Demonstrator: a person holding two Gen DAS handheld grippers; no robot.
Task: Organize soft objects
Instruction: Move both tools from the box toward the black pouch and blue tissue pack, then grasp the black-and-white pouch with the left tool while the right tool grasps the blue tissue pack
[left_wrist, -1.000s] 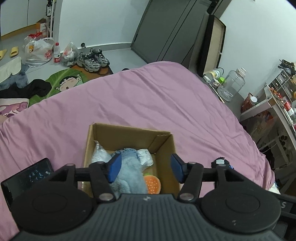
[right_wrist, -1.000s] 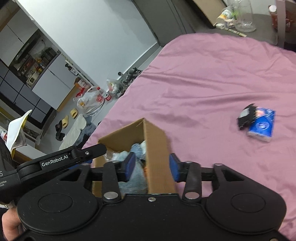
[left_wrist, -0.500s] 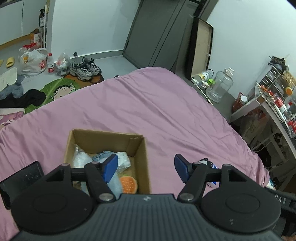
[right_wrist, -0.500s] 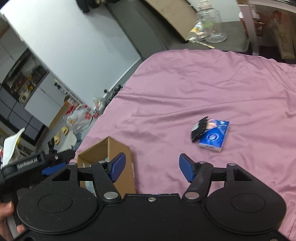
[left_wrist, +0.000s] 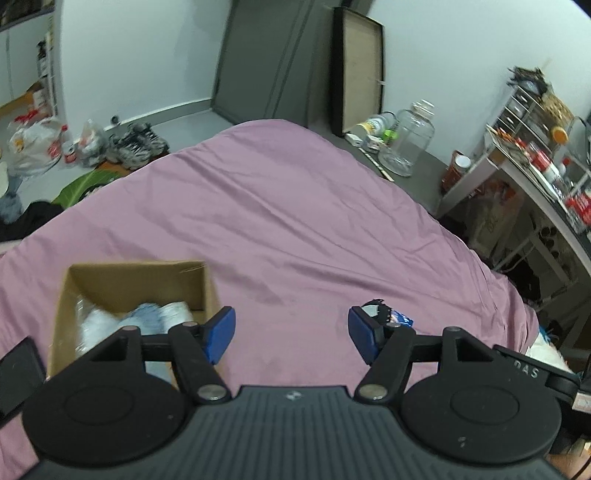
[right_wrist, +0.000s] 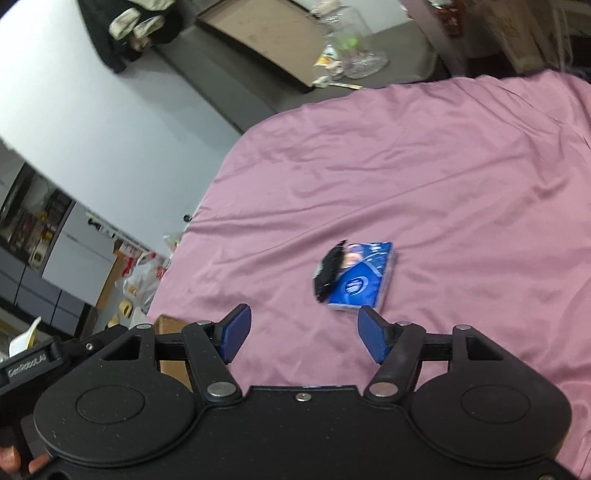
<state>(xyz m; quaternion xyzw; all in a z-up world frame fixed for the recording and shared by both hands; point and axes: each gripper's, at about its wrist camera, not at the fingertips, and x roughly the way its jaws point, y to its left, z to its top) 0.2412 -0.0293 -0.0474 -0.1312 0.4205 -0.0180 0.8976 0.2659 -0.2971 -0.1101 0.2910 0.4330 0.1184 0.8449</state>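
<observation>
A cardboard box (left_wrist: 133, 275) sits on the pink bedsheet (left_wrist: 295, 221) at the lower left of the left wrist view, with pale blue and white soft items (left_wrist: 147, 314) inside. My left gripper (left_wrist: 291, 334) is open and empty over bare sheet, to the right of the box. A blue tissue pack (right_wrist: 364, 277) with a black soft item (right_wrist: 328, 271) on its left edge lies on the sheet just ahead of my right gripper (right_wrist: 304, 338), which is open and empty. The same pack (left_wrist: 399, 319) peeks out behind the left gripper's right finger. The box corner (right_wrist: 171, 343) shows at lower left.
The bed drops off to the floor at the far side. There stand a glass jar (left_wrist: 408, 144), a framed board (left_wrist: 360, 70), shoes (left_wrist: 138, 146) and bags (left_wrist: 33, 142). A cluttered shelf unit (left_wrist: 535, 155) stands at the right.
Both grippers have swung right, away from the box. The box slid to the left edge of each view and the tissue pack has come nearer to the right gripper, which opened wider.
</observation>
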